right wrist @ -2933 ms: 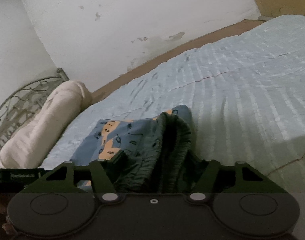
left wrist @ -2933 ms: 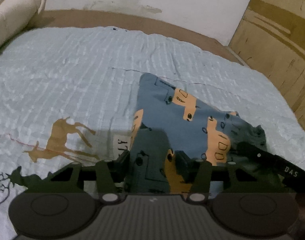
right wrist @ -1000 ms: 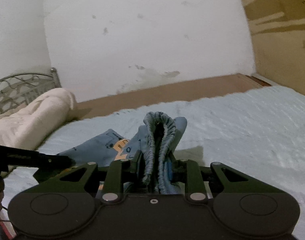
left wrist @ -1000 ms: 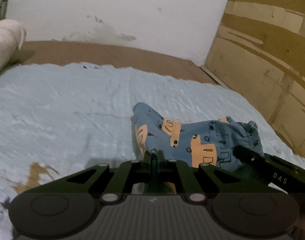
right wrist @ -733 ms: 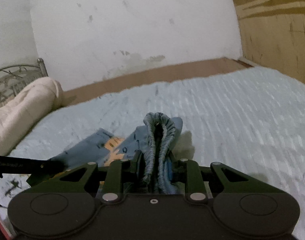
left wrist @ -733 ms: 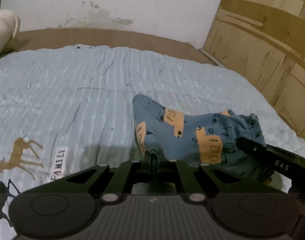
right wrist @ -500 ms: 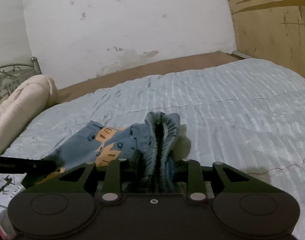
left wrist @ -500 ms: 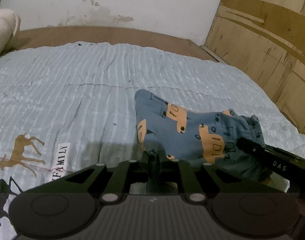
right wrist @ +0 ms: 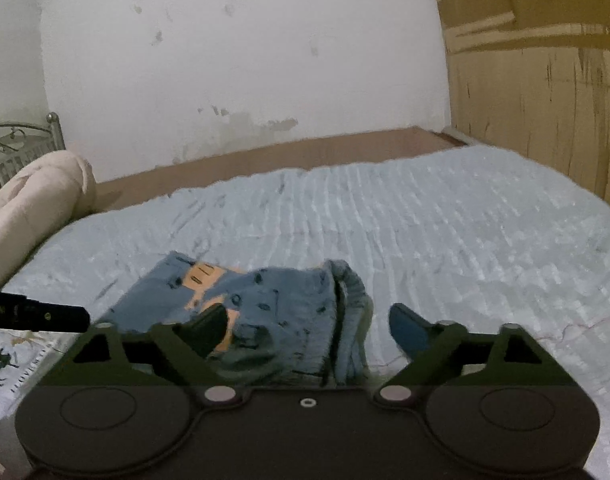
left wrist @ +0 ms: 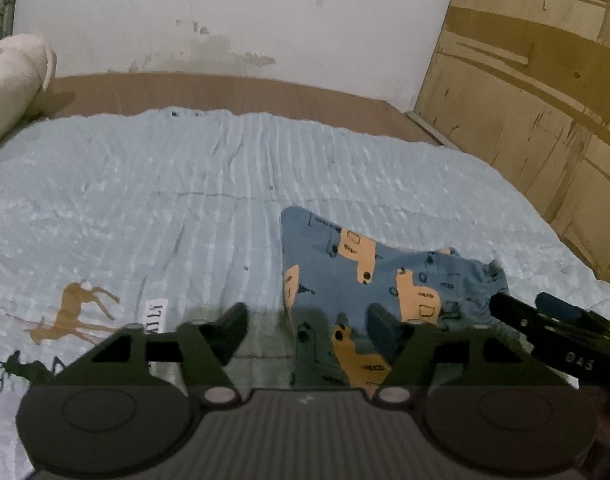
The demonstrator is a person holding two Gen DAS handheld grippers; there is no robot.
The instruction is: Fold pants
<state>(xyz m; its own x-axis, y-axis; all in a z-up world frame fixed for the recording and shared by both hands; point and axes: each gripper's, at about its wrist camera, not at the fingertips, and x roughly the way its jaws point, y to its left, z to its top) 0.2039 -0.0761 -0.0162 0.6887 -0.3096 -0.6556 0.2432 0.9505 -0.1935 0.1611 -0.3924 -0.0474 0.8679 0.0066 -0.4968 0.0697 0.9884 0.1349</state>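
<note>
1. Left wrist view: we see the pants [left wrist: 369, 276], blue with orange truck prints, lying as a compact bundle on the bed [left wrist: 185, 208], which is covered in a pale blue ribbed spread with a deer print.
2. Our left gripper [left wrist: 305, 324] is opening. A strip of the fabric lies between its fingers, but the pads stand clear of it on both sides, so we judge the cloth released.
3. Right wrist view: our right gripper [right wrist: 305, 326] is opening as well. The bunched elastic waistband [right wrist: 347, 300] sits between the fingers, nearer the right-hand one, and neither pad presses on it.
4. Each gripper shows in the other's view as a dark bar at the edge of the frame, so we have one at each end of the bundle.
5. What looks done: the pants are doubled over into a short stack resting on the bed, the waistband at one end.
6. What may be left: the waistband end stands up rumpled, not flat, and the layers underneath are hidden from us, so we cannot tell how neatly they line up. We judge the fold nearly finished, with perhaps some smoothing or one more fold to go.
7. A rolled cream blanket [right wrist: 33, 208] lies at the head of the bed, well apart from the pants.
</note>
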